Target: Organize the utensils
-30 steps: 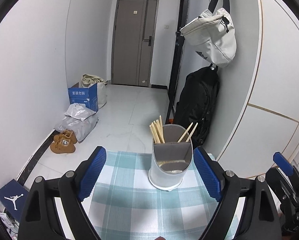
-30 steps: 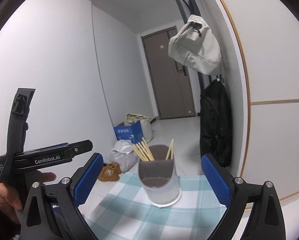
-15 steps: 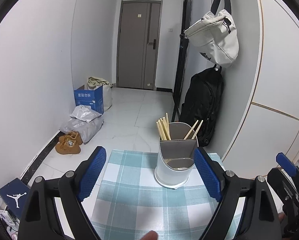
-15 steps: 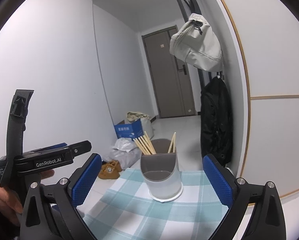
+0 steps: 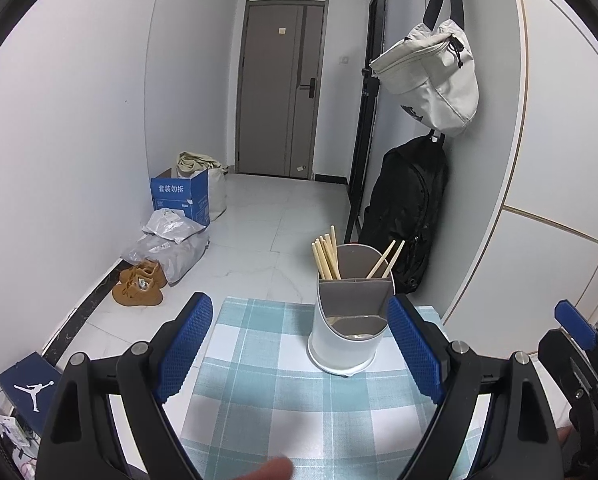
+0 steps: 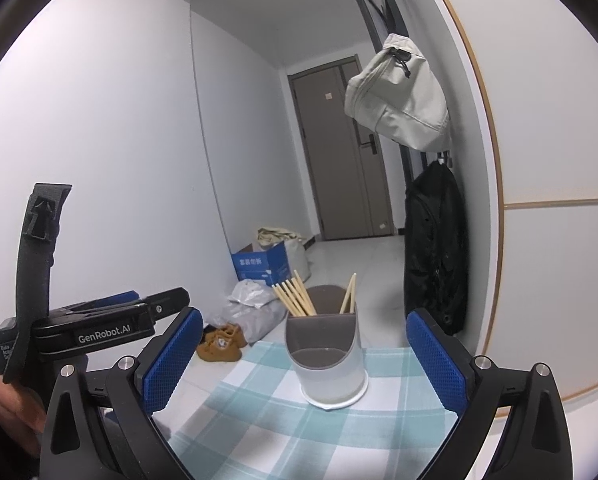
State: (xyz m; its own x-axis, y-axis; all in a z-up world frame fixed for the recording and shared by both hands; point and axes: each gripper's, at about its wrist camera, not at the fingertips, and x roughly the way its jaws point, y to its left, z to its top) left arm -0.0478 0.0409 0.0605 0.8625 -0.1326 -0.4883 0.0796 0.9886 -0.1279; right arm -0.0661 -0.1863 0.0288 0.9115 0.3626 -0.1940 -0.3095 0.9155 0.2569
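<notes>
Wooden chopsticks (image 5: pixel 325 257) sit in the holder (image 5: pixel 349 320), ahead between my left claw (image 5: pixel 301 354) fingers, farther off than a second ago. Both claws released, right claw (image 6: pixel 305 364) empty too; sorting looks done.

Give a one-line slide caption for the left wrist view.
Open left gripper faces a utensil holder with chopsticks on checked cloth.

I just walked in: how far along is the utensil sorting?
Chopsticks already stand in the holder on the checked cloth. Nothing is in hand: the left gripper and right gripper are both open and empty. No loose utensils are visible, so it looks finished.
</notes>
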